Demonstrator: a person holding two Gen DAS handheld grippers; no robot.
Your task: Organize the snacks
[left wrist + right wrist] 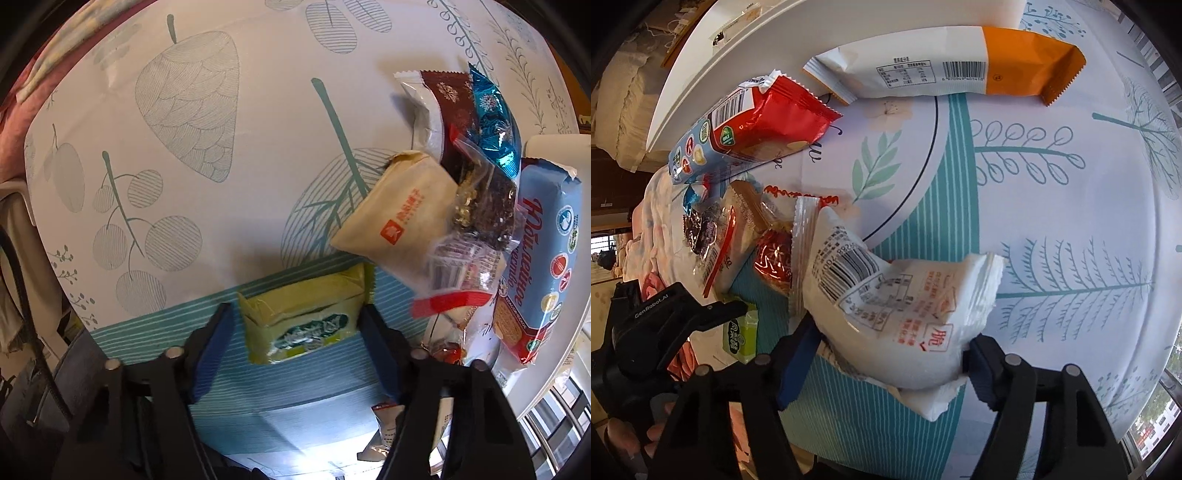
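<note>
In the left wrist view my left gripper (295,343) straddles a yellow-green snack packet (303,321) lying on the patterned tablecloth (184,110); its blue pads sit at the packet's two sides, and I cannot tell whether they press it. A pile of snacks lies to the right: a beige packet (399,214), a brown-and-white packet (439,110) and a blue biscuit pack (543,258). In the right wrist view my right gripper (890,358) is shut on a white snack packet (901,314). The left gripper (665,325) and its yellow-green packet (740,336) show at the left.
An orange-and-white packet (945,70) lies at the far side of the table. A red packet (768,118) on the blue biscuit pack (698,155) and a clear zip bag (716,229) lie in the pile. The table edge (1145,398) runs at the right.
</note>
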